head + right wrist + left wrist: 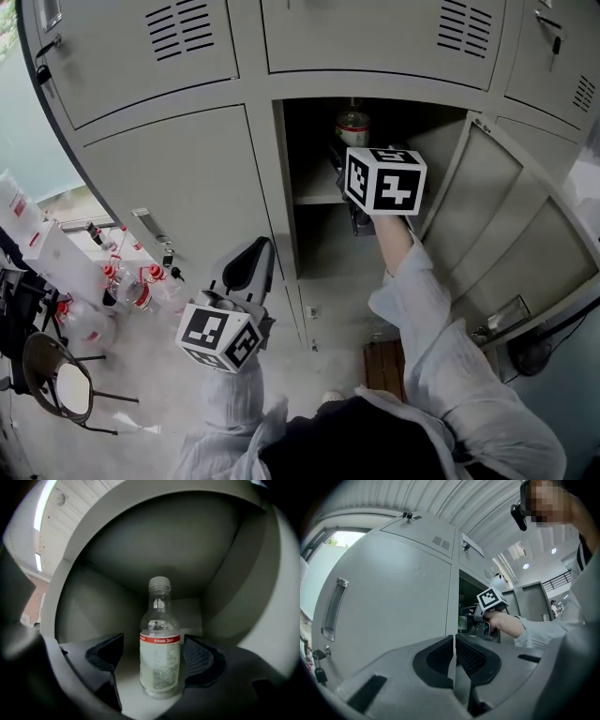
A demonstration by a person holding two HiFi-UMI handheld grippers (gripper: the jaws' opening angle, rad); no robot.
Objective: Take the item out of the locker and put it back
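A clear plastic bottle (352, 125) with a white cap and a red-banded label stands upright on the upper shelf (314, 198) of the open locker. My right gripper (349, 173) reaches level into that compartment. In the right gripper view the bottle (160, 653) stands between the open jaws of the right gripper (153, 644); the left pad is clearly apart from it, the right pad very close. My left gripper (246, 267) hangs lower, in front of the closed locker door (187, 187), its jaws shut and empty (454, 648).
The locker's door (506, 225) swings open to the right. Keys (169, 258) hang from the closed door's lock. At the lower left stand red-capped bottles (131, 281) and a round stool (56, 384). A wooden board (384, 366) lies on the floor below.
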